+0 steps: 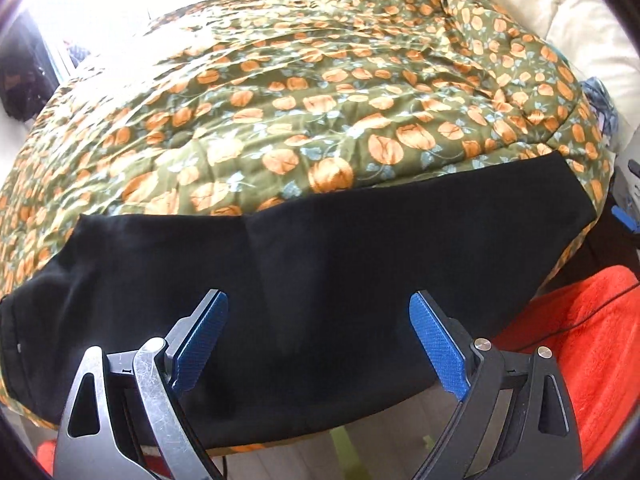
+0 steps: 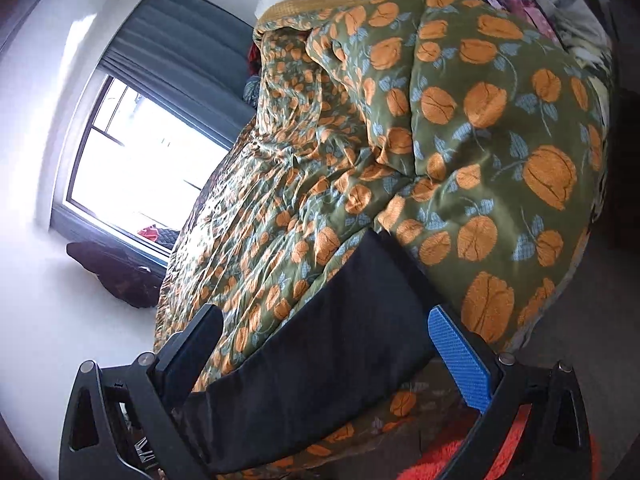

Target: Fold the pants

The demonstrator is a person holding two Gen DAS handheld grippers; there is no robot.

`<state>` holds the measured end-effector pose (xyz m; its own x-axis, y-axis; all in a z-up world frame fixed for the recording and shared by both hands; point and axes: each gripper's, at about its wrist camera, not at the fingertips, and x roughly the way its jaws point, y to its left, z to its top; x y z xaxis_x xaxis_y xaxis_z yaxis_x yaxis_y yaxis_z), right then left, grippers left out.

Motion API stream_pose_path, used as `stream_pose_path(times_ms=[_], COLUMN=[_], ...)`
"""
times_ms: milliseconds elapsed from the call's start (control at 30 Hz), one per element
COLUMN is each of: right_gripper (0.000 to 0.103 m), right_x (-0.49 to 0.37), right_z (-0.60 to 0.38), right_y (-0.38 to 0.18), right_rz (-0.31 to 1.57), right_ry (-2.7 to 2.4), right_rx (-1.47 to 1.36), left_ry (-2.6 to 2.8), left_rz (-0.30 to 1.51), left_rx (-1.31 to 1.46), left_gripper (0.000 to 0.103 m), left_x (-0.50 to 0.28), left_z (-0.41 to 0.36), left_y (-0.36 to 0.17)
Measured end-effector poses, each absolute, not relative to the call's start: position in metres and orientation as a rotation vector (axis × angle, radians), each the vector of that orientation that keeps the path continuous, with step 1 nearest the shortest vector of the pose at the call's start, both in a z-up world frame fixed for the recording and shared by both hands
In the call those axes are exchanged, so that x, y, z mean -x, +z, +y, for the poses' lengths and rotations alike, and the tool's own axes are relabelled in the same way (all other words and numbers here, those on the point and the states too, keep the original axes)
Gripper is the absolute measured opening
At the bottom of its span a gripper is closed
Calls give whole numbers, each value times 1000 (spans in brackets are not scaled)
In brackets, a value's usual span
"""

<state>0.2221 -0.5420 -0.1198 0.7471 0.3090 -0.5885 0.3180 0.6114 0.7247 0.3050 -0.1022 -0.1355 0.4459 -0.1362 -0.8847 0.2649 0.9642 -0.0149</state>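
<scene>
Black pants (image 1: 320,248) lie flat along the bed's near edge on a floral quilt (image 1: 280,92), beneath the left tongs (image 1: 318,304) and right tongs (image 2: 326,316), both spread apart and empty; an orange rug (image 1: 580,320) lies beside the bed.

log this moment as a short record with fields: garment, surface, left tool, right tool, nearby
garment: black pants lying flat in a long strip along the near edge of the bed
surface: green quilt with orange flowers
left tool: open, above the pants, holding nothing
right tool: open, pants end seen between its fingers, not gripped
nearby: red fluffy blanket below the bed edge; window beyond the bed
</scene>
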Motion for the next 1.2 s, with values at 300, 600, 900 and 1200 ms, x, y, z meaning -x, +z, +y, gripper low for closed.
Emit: stream_pose_path(times_ms=[300, 600, 900, 1200], right_gripper=[96, 88, 20, 11], right_x=[-200, -238, -261, -246], right_z=[-573, -565, -547, -507], right_y=[-169, -206, -208, -106], right_rz=[804, 984, 1044, 877], right_ry=[-23, -61, -71, 52], right_rx=[-1332, -1251, -1047, -841], left_ry=[-264, -264, -237, -248], left_rz=[1199, 1202, 1173, 1155], left_rx=[-234, -234, -287, -310], left_gripper=[93, 99, 100, 103], left_x=[-302, -303, -298, -298], left_z=[-148, -145, -146, -147], left_y=[-197, -203, -211, -218])
